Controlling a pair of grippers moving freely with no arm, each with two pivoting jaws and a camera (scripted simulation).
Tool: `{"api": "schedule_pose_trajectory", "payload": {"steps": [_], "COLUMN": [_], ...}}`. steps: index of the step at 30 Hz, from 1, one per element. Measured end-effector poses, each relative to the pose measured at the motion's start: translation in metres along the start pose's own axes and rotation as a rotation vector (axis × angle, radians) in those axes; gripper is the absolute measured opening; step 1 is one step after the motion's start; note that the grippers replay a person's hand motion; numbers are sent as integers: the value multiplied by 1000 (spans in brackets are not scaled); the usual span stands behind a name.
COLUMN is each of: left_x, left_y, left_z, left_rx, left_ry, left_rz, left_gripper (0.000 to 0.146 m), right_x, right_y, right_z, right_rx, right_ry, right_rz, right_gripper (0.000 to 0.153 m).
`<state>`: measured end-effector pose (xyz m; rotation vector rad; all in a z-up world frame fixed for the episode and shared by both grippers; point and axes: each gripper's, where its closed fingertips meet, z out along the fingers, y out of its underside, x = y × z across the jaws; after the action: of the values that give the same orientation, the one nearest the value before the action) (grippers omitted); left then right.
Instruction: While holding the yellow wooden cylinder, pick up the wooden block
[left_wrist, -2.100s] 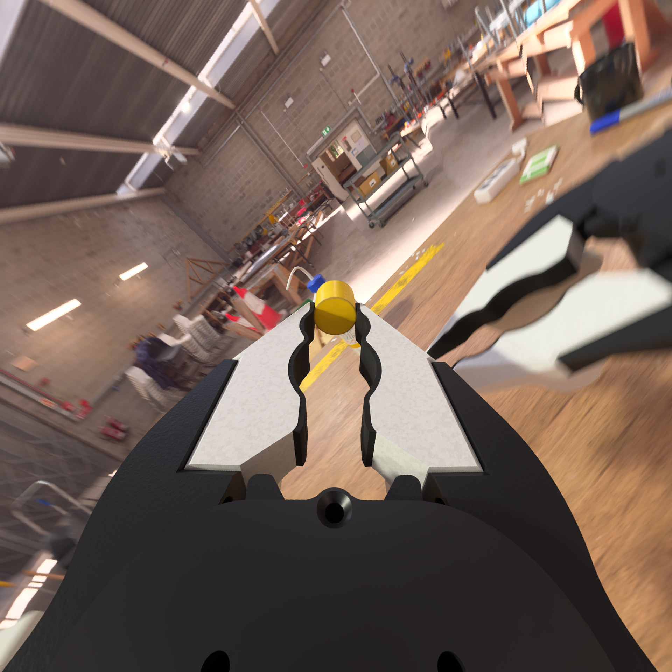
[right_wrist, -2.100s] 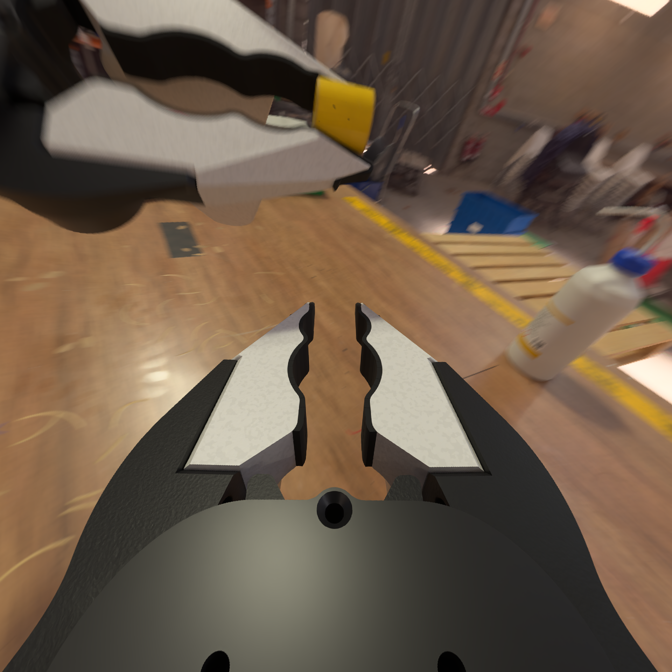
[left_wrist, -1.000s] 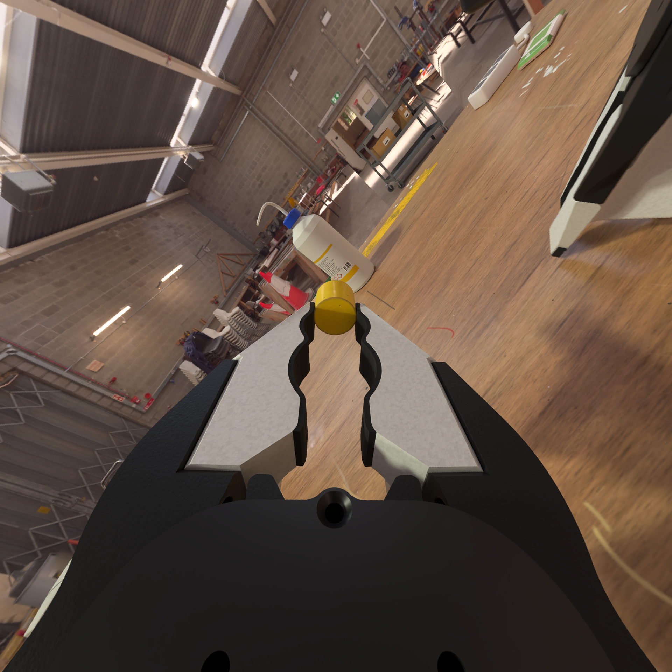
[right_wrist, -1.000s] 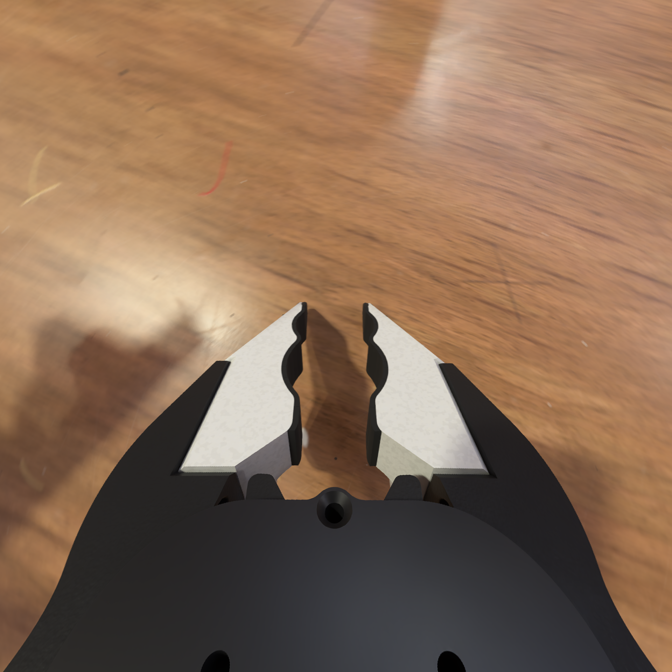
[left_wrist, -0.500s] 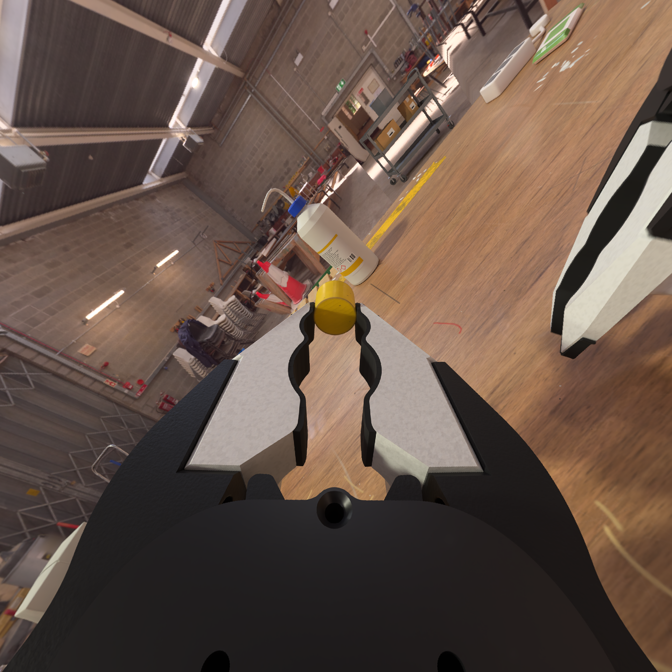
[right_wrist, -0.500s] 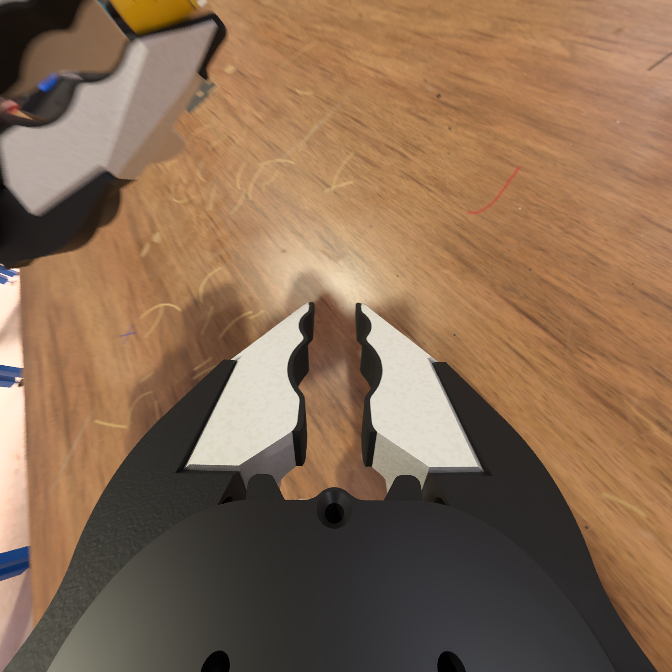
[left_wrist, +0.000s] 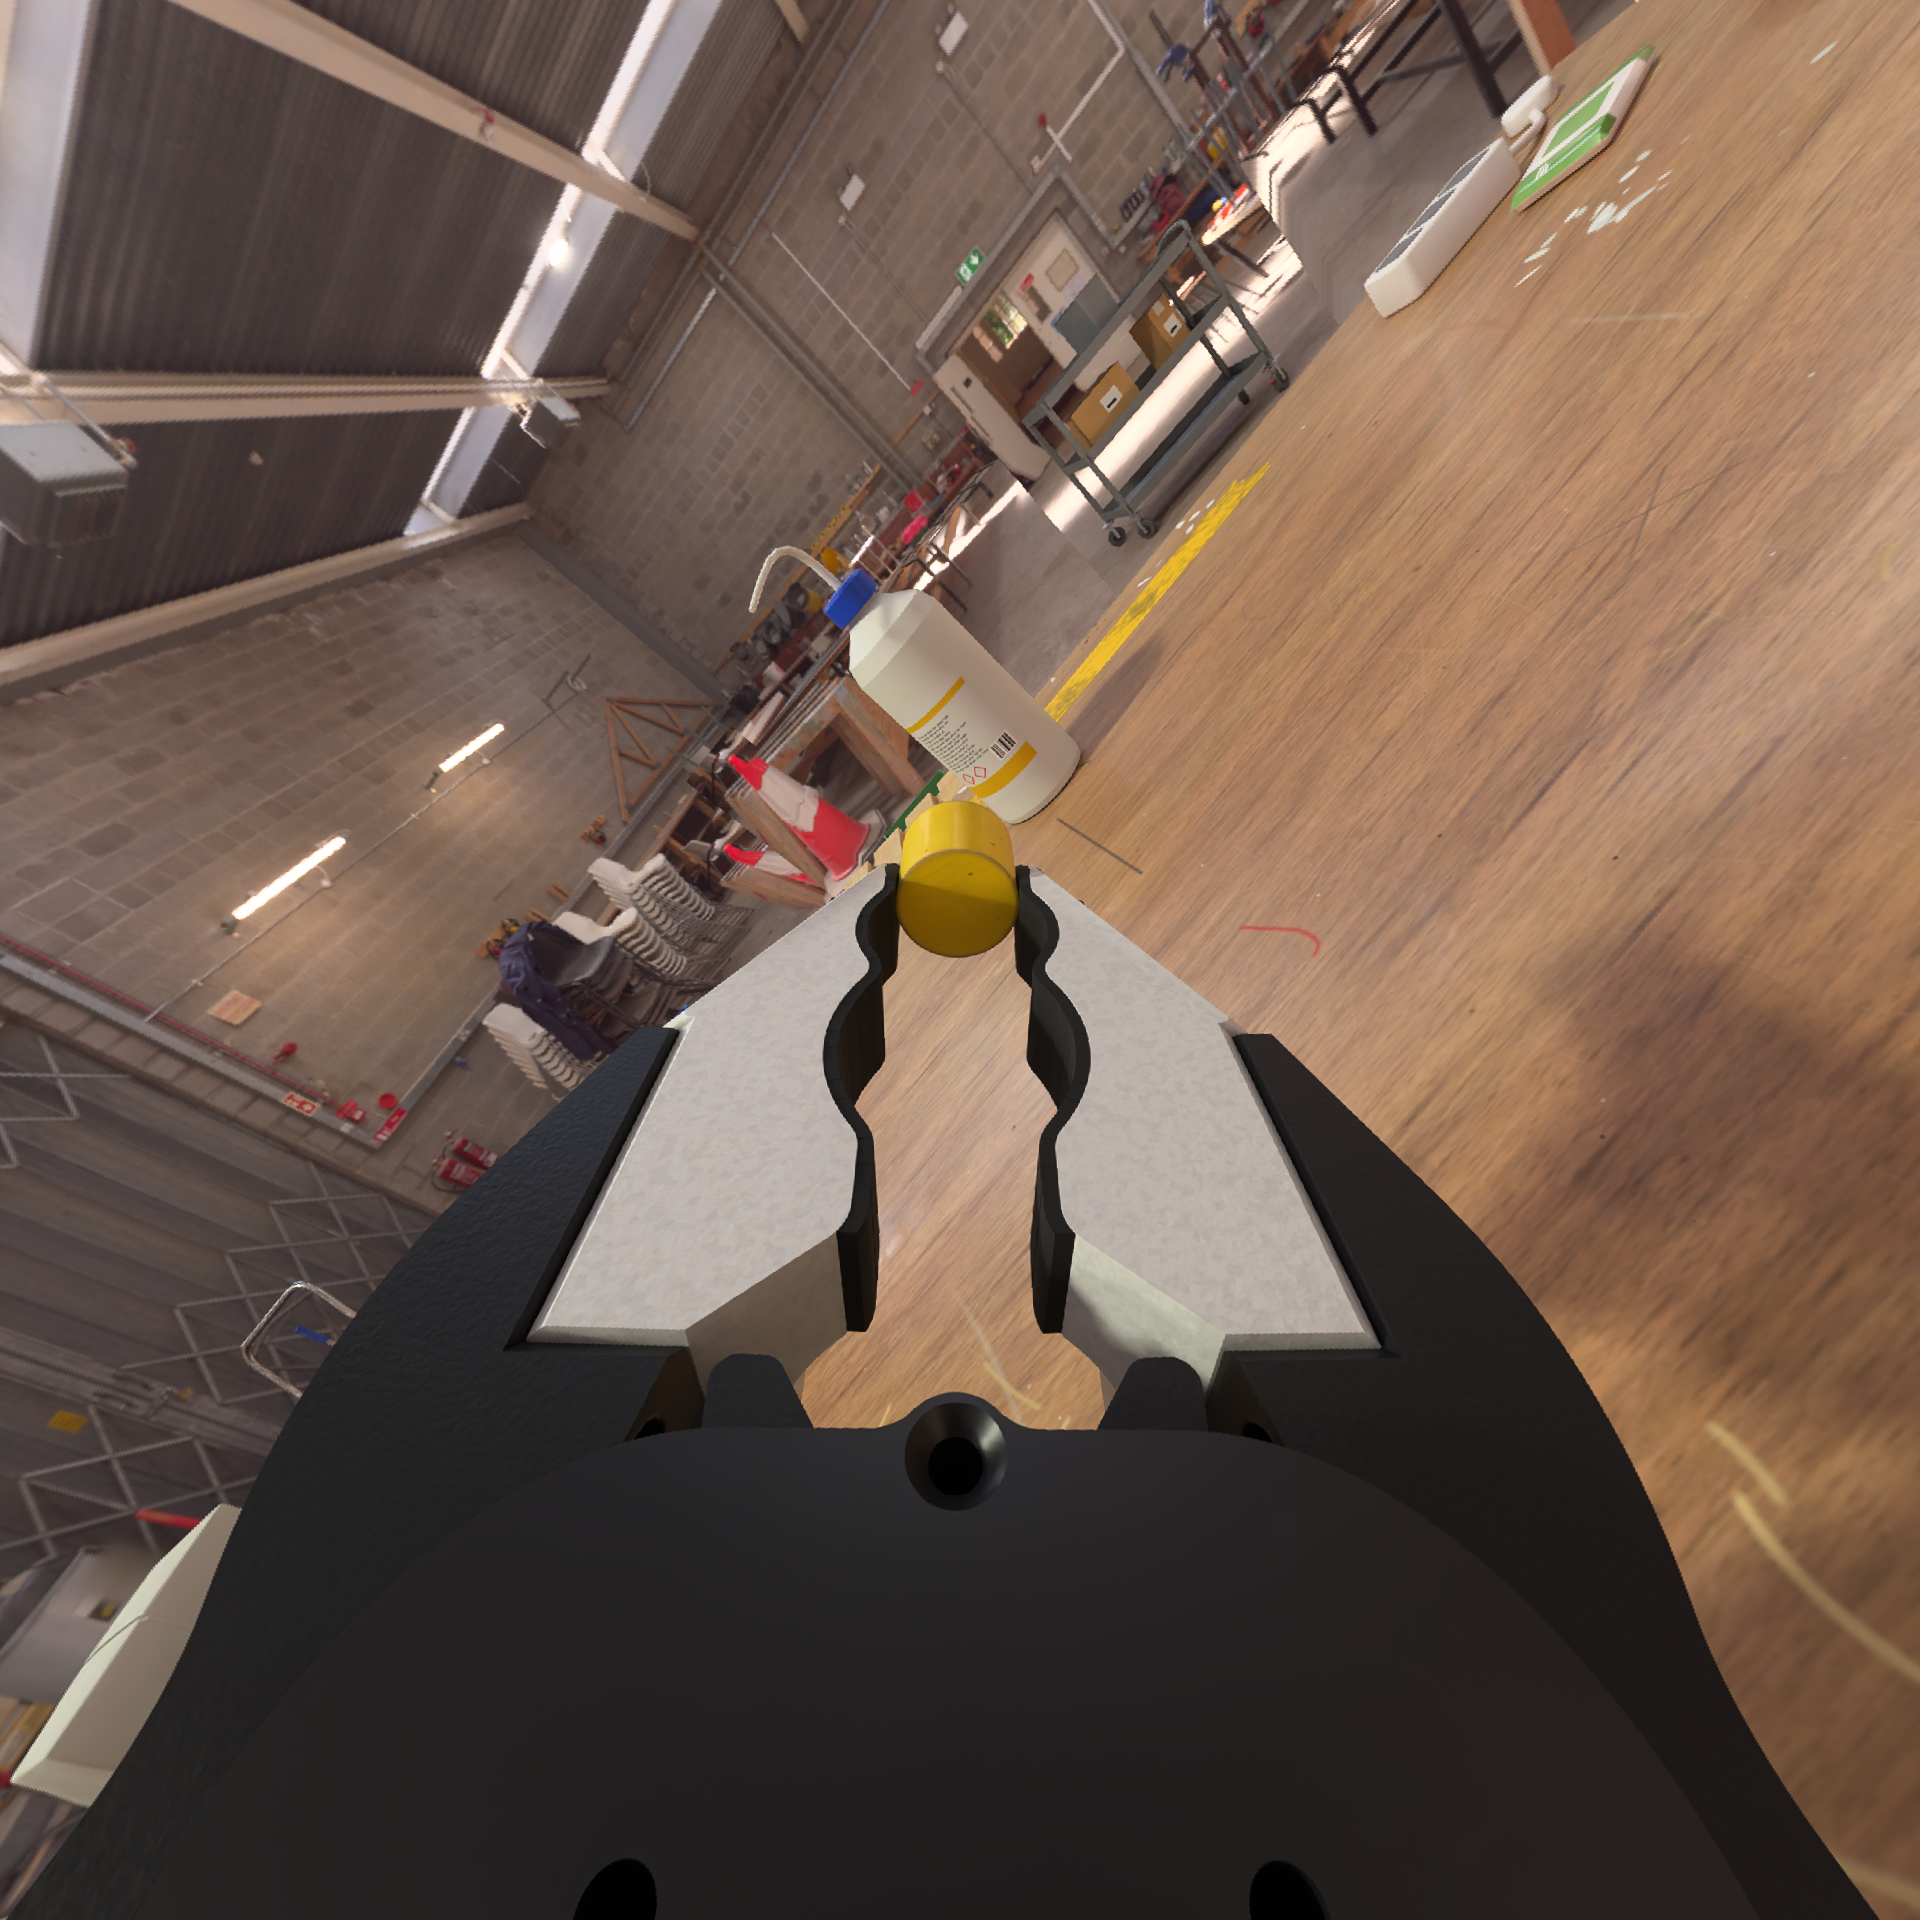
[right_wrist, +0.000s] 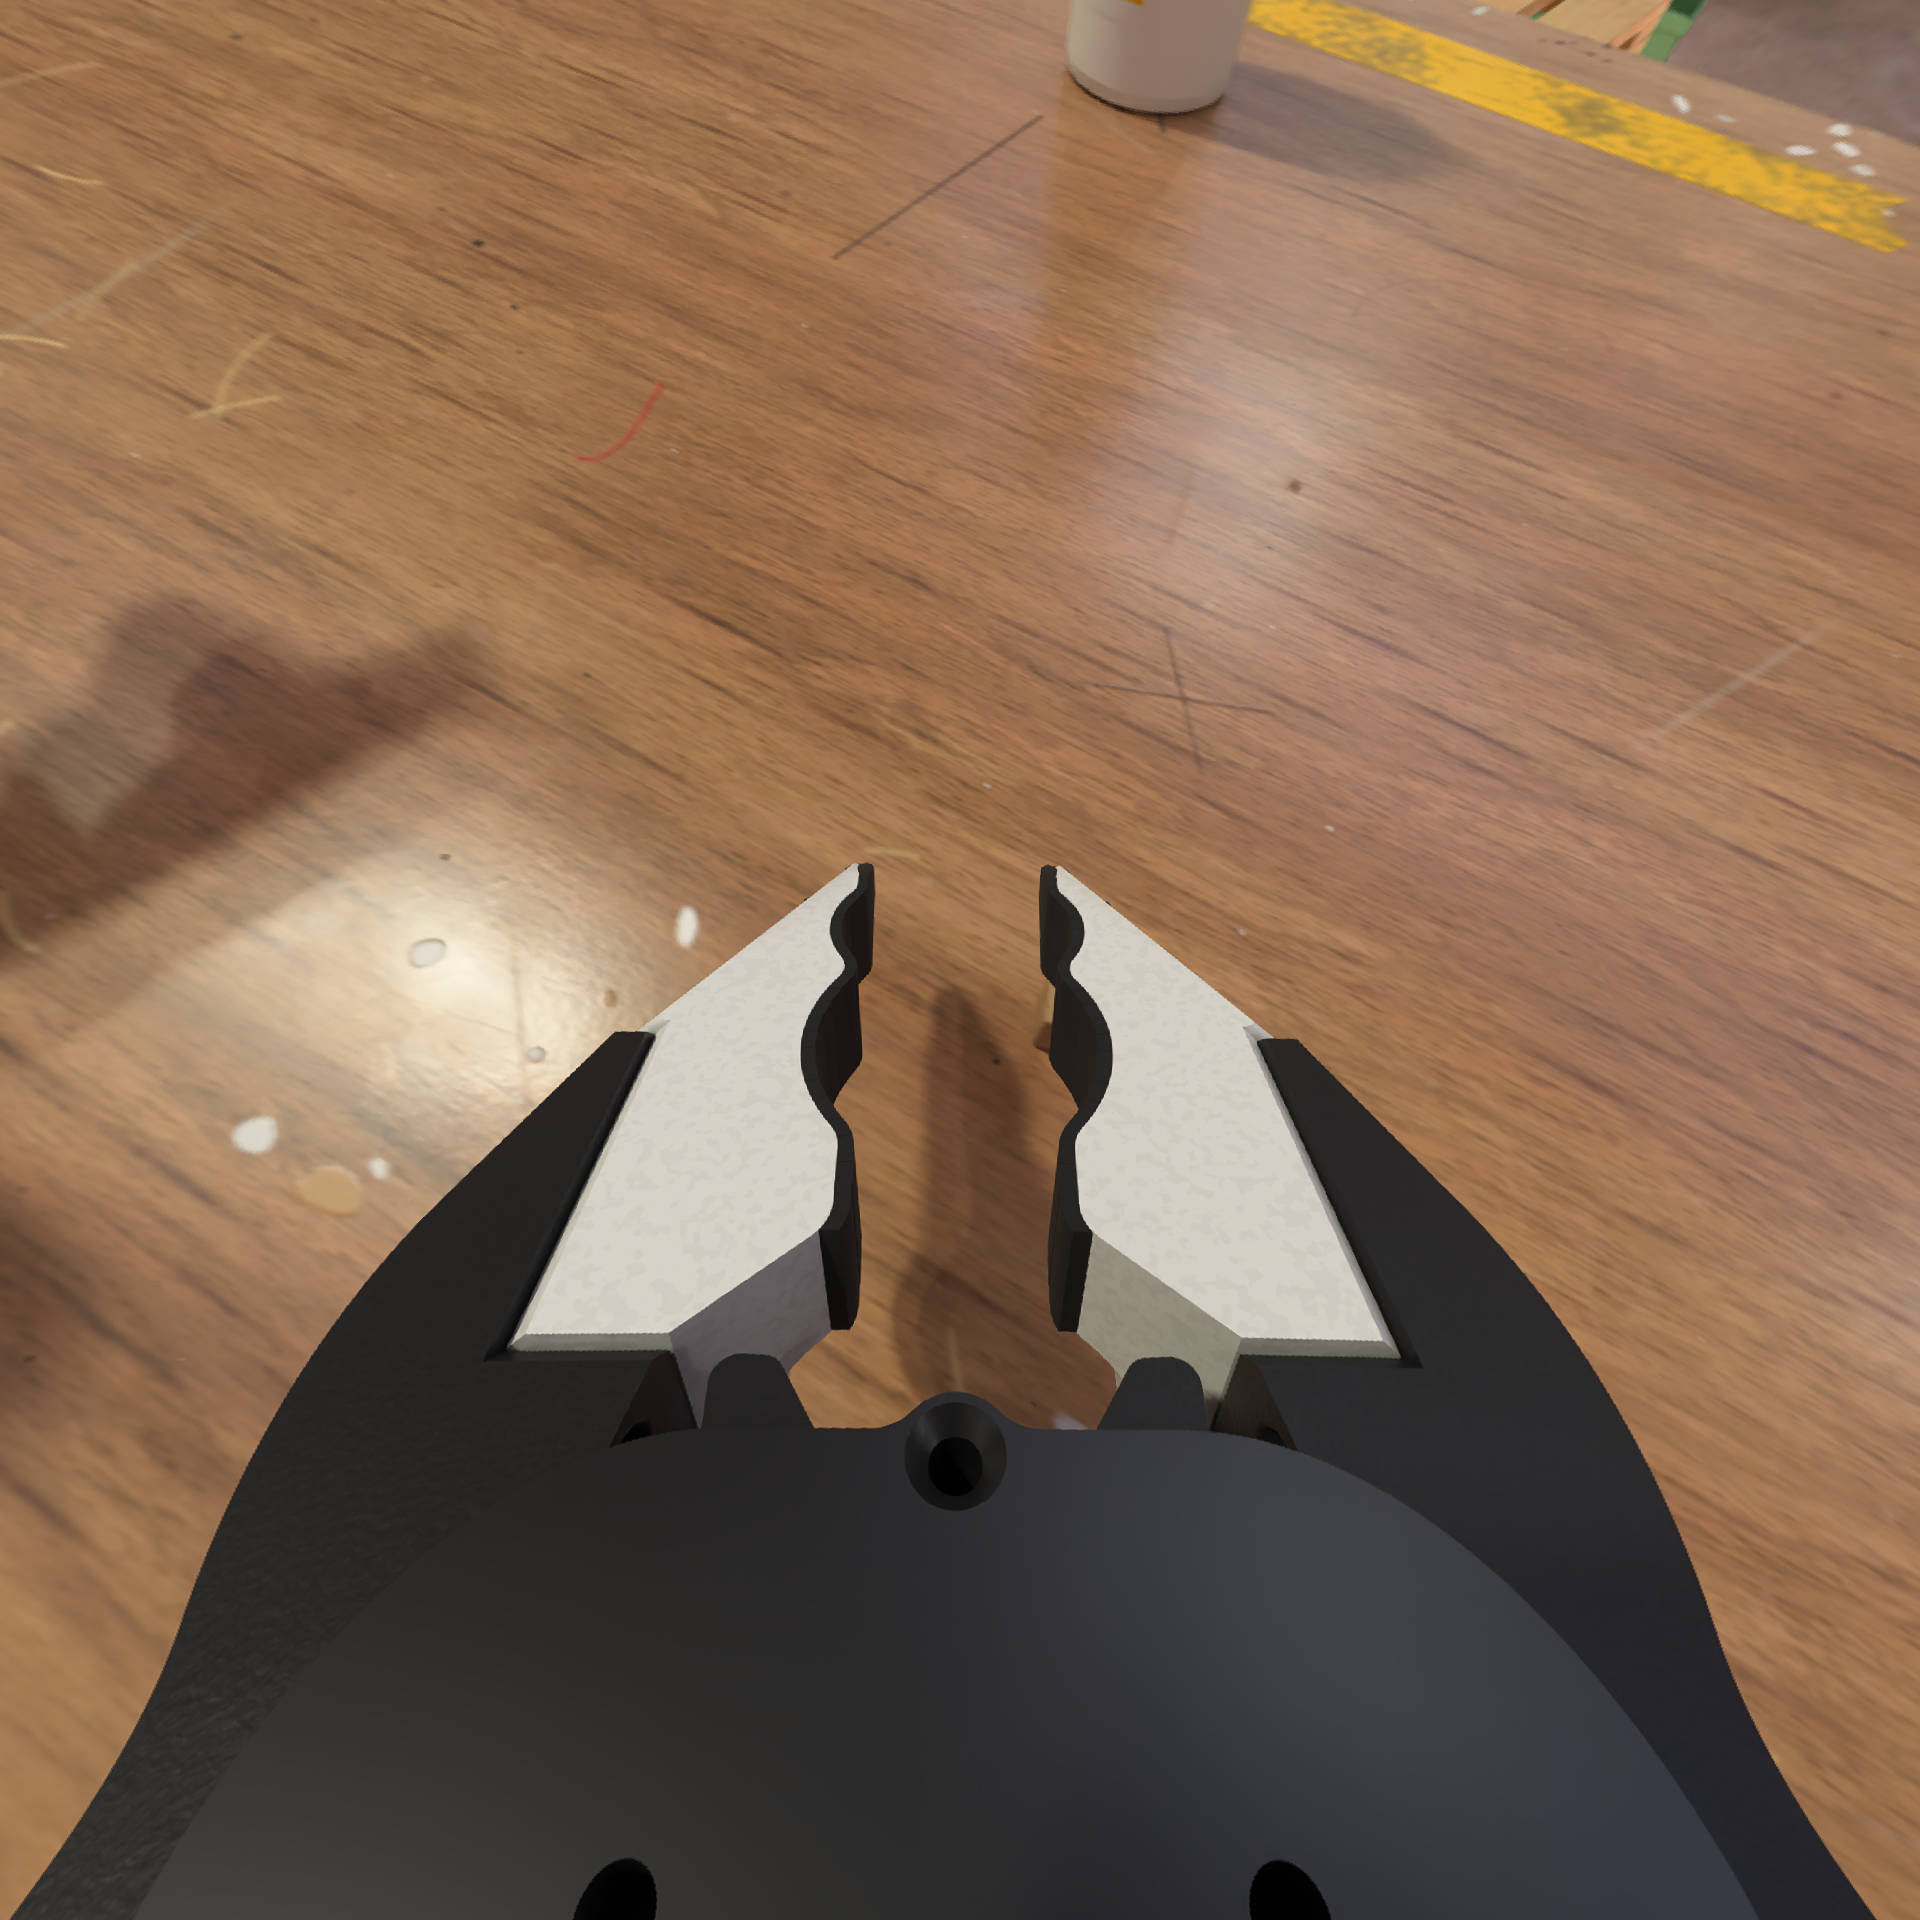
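My left gripper (left_wrist: 956, 881) is shut on the yellow wooden cylinder (left_wrist: 954, 906), pinched at the fingertips and held above the wooden table (left_wrist: 1507, 831). My right gripper (right_wrist: 956, 883) is open and empty, tilted down close over the table (right_wrist: 1351, 520). No wooden block shows clearly in either view. A small tan sliver (right_wrist: 1037, 1023) shows by the inner edge of the right finger; I cannot tell what it is.
A white wash bottle (left_wrist: 961, 717) with a blue cap stands near the table's edge beyond the cylinder; its base (right_wrist: 1153, 52) shows at the top of the right wrist view. A yellow tape stripe (right_wrist: 1558, 114) runs along that edge. Paint specks (right_wrist: 426, 951) dot the wood.
The right gripper has left the left wrist view, and the left gripper has left the right wrist view. The right view has swung toward the bottle and its jaws stand wider. The cylinder stays gripped.
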<state>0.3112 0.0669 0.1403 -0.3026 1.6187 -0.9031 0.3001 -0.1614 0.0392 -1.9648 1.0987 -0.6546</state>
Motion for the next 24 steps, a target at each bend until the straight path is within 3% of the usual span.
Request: {"api": "schedule_pose_trajectory", "payload": {"steps": [3,6,7,8,10,12,14,18,24], "left_x": [-1,-3,-3,-4,-4,-4,-2,-1,0], "left_y": [0,2,2,2,1,0,-1,-3,-7], "left_z": [1,1,1,2,2,3,3,5,3], "left_rx": [0,-4,-4,-5,-4,-4,-5,-12,-32], "left_ry": [0,-1,2,5,9,13,14,16,16], "left_rz": [2,-5,-16,-20,-18,-13,-2,5,20], "left_gripper": [21,21,21,21,21,21,21,21,21], "right_x": [-13,-23,-19,-19,-31,-36,-35,-46,-27], "right_y": [-13,-29,-47,-70,-108,-120,-125,-110,-46], "right_z": [1,-4,-8,-13,-18,-16,-11,6,25], "right_rx": [-38,-292,-328,-282,-144,-175,-209,-174,-166], "right_ry": [-8,65,147,224,201,154,193,76,1], "right_rz": [-44,-225,-289,-337,-327,-282,-300,-205,-13], "right_gripper": [31,32,32,32,30,31,33,35,35]}}
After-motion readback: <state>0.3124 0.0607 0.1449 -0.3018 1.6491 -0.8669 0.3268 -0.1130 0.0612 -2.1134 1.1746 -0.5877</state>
